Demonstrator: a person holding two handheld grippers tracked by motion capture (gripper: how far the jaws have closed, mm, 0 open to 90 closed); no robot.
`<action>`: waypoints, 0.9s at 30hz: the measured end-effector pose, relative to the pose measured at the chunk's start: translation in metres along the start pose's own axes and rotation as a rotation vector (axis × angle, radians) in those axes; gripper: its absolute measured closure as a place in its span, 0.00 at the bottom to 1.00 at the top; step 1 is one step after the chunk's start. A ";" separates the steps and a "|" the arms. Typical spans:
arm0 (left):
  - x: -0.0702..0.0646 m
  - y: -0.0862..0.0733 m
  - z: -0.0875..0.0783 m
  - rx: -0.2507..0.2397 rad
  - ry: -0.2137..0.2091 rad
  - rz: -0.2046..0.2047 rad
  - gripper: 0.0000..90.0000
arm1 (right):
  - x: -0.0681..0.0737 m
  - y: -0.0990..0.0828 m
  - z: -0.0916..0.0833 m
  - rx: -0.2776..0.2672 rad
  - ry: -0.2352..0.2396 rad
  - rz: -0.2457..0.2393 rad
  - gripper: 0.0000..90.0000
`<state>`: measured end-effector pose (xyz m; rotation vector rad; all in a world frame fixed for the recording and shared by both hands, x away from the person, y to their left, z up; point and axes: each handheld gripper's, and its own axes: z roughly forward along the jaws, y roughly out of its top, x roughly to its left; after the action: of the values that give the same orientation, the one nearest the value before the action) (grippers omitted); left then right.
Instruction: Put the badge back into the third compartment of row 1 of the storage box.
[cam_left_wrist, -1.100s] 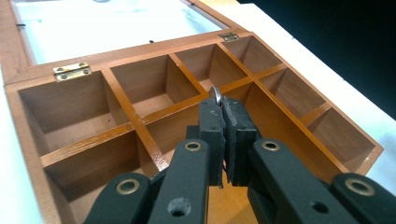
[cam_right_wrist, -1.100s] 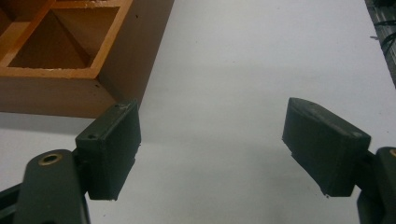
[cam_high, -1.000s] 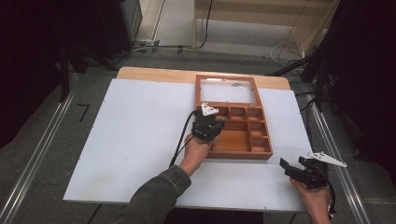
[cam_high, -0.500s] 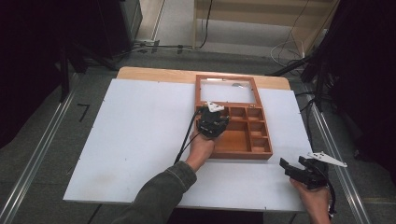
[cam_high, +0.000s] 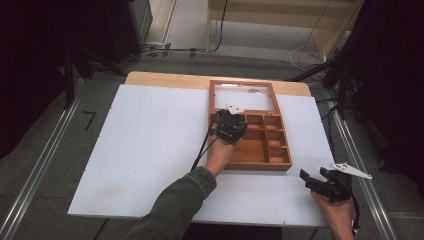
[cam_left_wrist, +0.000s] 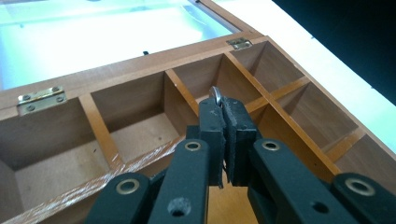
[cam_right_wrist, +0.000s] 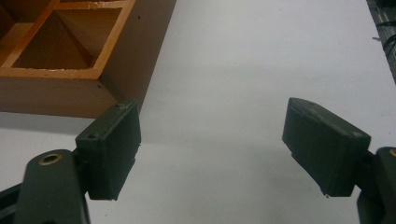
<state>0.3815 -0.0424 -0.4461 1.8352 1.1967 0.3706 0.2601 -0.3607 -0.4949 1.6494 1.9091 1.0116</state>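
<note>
We look down on a white counter (cam_high: 150, 150) whose far edge shows a strip of bare wood, and toward its far right corner lies a wooden box (cam_high: 260, 145) divided into compartments, its glass-paned lid (cam_high: 242, 97) folded back flat on the counter beyond it, joined by small brass hinges (cam_left_wrist: 41, 99). The box stands well in from the near edge and closer to the right edge than the left. Our left hand (cam_high: 220, 152), sleeve reaching in from the near edge, holds the left tool (cam_high: 231, 125) over the far left part of the box, just short of the hinge line. In the left gripper view this left tool (cam_left_wrist: 225, 116) has its jaws pressed together on a small silvery metal piece (cam_left_wrist: 215, 94), of which we see just a rounded edge above the pads (too little to say what it is); it hangs above the dividers between the far compartments, and we cannot tell whether it touches the wood. Near the counter's near right corner, well apart from the box, our right hand (cam_high: 337, 212) holds the right tool (cam_high: 320, 180). In the right gripper view the right tool (cam_right_wrist: 212, 149) has its jaws spread wide with nothing between them, over bare white counter, with the box's near right corner (cam_right_wrist: 112, 88) just beyond the left-hand jaw.
</note>
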 end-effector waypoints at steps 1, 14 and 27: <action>-0.001 0.001 0.001 -0.001 0.002 0.003 0.98 | 0.000 0.000 0.000 0.001 0.000 0.000 0.20; -0.007 0.013 0.019 0.015 0.008 0.012 0.98 | -0.001 -0.001 0.000 0.001 0.004 0.001 0.20; -0.008 0.019 0.041 0.032 0.002 -0.008 0.98 | -0.002 -0.001 -0.001 -0.002 0.007 0.004 0.20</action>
<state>0.4154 -0.0727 -0.4518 1.8570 1.2178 0.3509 0.2592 -0.3624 -0.4948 1.6507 1.9093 1.0223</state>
